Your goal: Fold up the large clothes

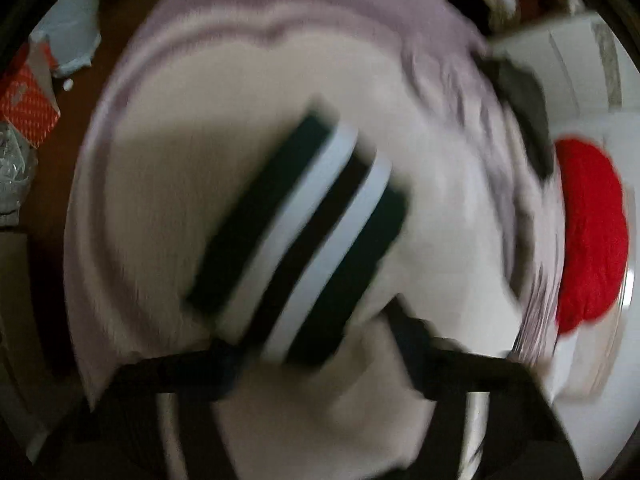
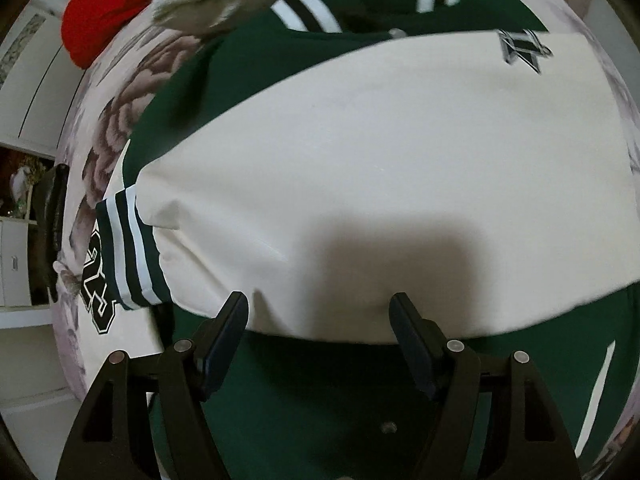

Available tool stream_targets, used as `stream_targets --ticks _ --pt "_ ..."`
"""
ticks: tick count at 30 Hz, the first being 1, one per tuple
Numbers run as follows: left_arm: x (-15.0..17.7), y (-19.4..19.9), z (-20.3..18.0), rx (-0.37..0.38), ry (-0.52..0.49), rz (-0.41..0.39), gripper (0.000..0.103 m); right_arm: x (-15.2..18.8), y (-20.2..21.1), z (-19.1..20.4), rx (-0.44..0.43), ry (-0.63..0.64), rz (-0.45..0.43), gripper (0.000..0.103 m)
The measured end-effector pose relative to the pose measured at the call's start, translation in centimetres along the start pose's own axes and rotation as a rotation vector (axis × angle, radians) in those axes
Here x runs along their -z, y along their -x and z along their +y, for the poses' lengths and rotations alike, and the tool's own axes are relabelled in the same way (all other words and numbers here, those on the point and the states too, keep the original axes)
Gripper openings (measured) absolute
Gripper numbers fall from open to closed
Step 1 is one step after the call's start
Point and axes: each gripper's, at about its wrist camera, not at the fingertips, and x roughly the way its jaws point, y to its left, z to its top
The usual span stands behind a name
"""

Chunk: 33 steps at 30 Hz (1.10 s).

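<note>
Through the left wrist camera everything is smeared, so I read it carefully: my left gripper (image 1: 308, 344) hangs over a cream sleeve (image 1: 248, 128) with a green-and-white striped cuff (image 1: 304, 220), spread on the pale floral bedspread (image 1: 280, 12). The picture is too blurred for me to say whether those jaws are open or closed, or whether any cloth sits between them. A red cushion (image 1: 592, 236) lies at the bed's right edge, and a red dotted box (image 1: 26, 112) stands on the floor to the left. Through the right wrist camera the view is sharp: my right gripper (image 2: 320, 316) stands wide open and empty, its dark fingers (image 2: 228, 332) just above the lower edge of the cream sleeve (image 2: 380, 168), which lies folded across the green jacket (image 2: 320, 400). A second striped cuff (image 2: 132, 252) rests near the bed's left edge, the collar (image 2: 308, 8) toward the far edge. I judge the sleeves are being laid in over the body. To do this well, I would slow the left hand, set its sleeve flat and straight across the chest, then pinch the hem at both corners evenly. Snagging the bedspread along with the jacket is the risk.
</note>
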Motion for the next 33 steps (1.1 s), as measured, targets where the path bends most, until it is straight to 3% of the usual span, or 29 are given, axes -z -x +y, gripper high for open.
stream_targets --ticks 2,5,6,10,19,23,26,29,31,33 --pt "-1.2 0.4 -2.6 0.025 -0.097 -0.072 0.018 -0.6 -0.1 0.7 0.012 0.008 0.001 0.075" --pt "-2.9 1.1 -6.1 0.066 -0.198 -0.14 0.016 -1.5 -0.1 1.6 0.026 0.023 0.0 0.075" --pt "-4.0 1.2 -7.1 0.086 -0.222 -0.16 0.015 -3.1 -0.2 2.1 0.029 0.025 0.001 0.075" --pt "-9.2 -0.1 -11.0 0.144 -0.273 -0.194 0.015 -3.3 0.4 1.8 0.02 0.016 -0.01 0.075" --pt "-15.5 -10.8 -15.9 0.059 -0.406 -0.001 0.016 -4.5 -0.3 2.6 0.026 -0.023 -0.018 0.075" --pt "-15.9 -10.6 -14.7 0.109 -0.336 0.055 0.027 -4.7 -0.4 2.7 0.045 -0.031 -0.016 0.075" --pt "-15.2 -10.1 -11.7 0.281 -0.167 0.179 0.059 -4.6 -0.1 2.5 0.101 -0.041 -0.027 0.075" --pt "-13.5 -9.0 -9.7 0.368 -0.067 0.23 0.061 -4.4 0.6 2.8 0.347 0.014 -0.074 0.081" --pt "-12.2 -8.5 -9.2 0.378 -0.057 0.211 0.062 -4.4 0.9 3.2 0.441 0.063 -0.105 0.083" --pt "-11.7 -8.7 -9.5 0.358 -0.066 0.163 0.062 -4.5 0.6 3.4 0.471 0.099 -0.115 0.083"
